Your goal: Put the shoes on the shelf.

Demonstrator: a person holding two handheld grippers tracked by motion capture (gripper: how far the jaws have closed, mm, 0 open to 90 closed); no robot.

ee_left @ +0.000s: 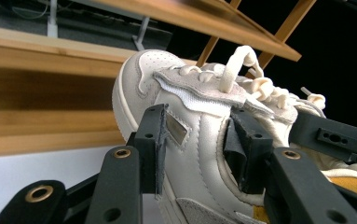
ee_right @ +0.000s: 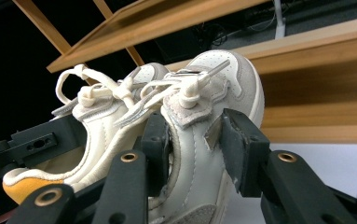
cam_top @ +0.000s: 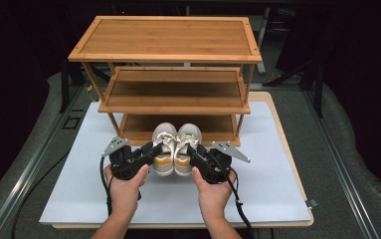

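Shoes: I count two, a cream pair with orange heels, side by side: the left shoe and the right shoe.
Claws: two, one in each of the person's hands, the left claw and the right claw.
Shelves: one bamboo rack with three boards, standing toward the far edge of the counter.
Left claw state: in the left gripper view my left claw is pinching the left shoe; one jaw is on the outer side, the other inside the collar by the tongue.
Right claw state: in the right gripper view my right claw is pinching the right shoe the same way, one jaw in the opening, one outside on the wall.
Where the shoes are: in the middle of the counter, just in front of the rack's lowest board, toes toward the rack and heels toward the near edge.
Relative to the claws: each shoe sits between its claw's jaws, gripped at the side wall near the laces; the two claws flank the pair from the outer sides.
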